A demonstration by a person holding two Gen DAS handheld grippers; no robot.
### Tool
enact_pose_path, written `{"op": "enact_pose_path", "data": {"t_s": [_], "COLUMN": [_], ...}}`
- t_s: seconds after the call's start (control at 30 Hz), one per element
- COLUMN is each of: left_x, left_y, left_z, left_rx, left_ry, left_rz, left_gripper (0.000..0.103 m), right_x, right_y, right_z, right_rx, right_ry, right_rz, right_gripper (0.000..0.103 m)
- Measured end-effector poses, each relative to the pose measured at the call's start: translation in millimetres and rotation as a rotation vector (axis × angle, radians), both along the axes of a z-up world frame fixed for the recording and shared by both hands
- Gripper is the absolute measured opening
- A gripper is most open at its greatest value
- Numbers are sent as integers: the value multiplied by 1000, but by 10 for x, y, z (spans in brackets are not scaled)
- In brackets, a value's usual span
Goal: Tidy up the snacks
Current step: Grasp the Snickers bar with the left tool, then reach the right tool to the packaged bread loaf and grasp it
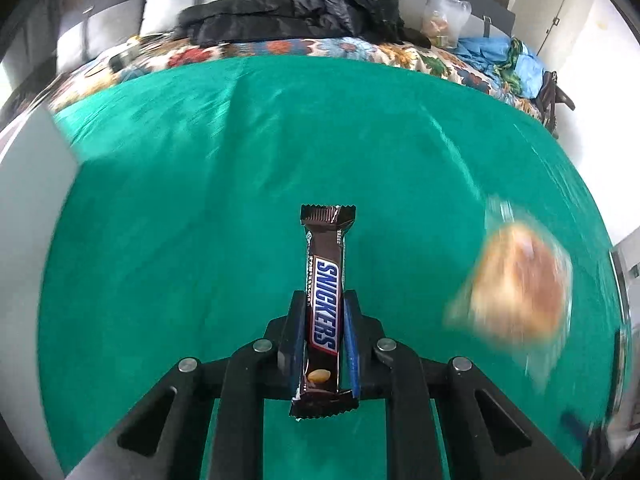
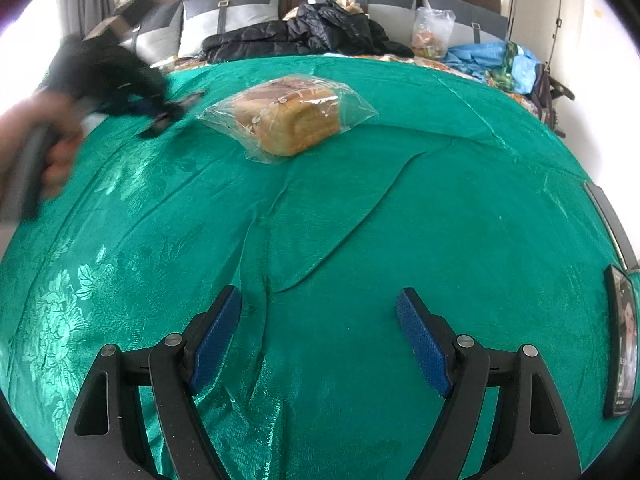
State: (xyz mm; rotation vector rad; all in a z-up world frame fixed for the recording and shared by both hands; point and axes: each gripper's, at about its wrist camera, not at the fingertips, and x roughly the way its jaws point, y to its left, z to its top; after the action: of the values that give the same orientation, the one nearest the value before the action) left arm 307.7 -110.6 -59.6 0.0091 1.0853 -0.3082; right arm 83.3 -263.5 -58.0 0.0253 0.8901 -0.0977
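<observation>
Snickers bar (image 1: 323, 308) sits clamped lengthwise between your left gripper (image 1: 323, 300) fingers, its crimped end poking past the tips. Your right gripper (image 2: 320, 300) is spread wide and empty, the bagged bread (image 2: 289, 114) lying well ahead of its fingertips on the green cloth (image 2: 400, 208).

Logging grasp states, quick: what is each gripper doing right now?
Left gripper: closed on the Snickers bar.
Right gripper: open, holding nothing.
</observation>
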Motion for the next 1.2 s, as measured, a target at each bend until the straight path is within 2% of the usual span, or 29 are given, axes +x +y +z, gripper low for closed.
{"op": "enact_pose_path", "data": {"t_s": [0.2,0.3,0.37,0.4,0.43,0.5,0.57,0.7,0.73,0.93,1.2], "left_x": [-1045,-1395,-1487,-1514,-1514,-1489,-1435,-1350,-1347,-1364,-1351], "left_y": [743,1001,1096,1133,1149,1155,1150,1041,1004,1049,1050], "left_z": [-56,-116,-167,-165,-169,-182,-235,-303,-322,-365,-363], "left_rx": [-4,-13,-11,-41,-43,-23,-21,98,128,106,108], "left_ry": [17,12,3,-17,-23,-48,-53,-99,-109,-162,-162], "left_rz": [59,99,125,119,121,136,125,85,72,60,63], "left_gripper": [17,18,27,36,64,92,92,95,99,103,103], "right_x": [2,-2,-7,-11,-13,-16,-14,-12,-10,-11,-1], "right_y": [-7,13,27,36,46,64,68,60,56,41,-10], "right_z": [-2,1,6,7,8,13,12,11,11,6,-15], "right_rx": [-2,-12,-22,-28,-34,-48,-55,-51,-48,-39,6], "right_ry": [-1,-3,-5,-5,-6,-8,-9,-8,-8,-6,0], "right_rz": [0,-1,-1,-1,-1,-1,-1,-2,-3,-3,-6], "right_gripper": [82,82,82,82,82,82,82,82,82,82,82]}}
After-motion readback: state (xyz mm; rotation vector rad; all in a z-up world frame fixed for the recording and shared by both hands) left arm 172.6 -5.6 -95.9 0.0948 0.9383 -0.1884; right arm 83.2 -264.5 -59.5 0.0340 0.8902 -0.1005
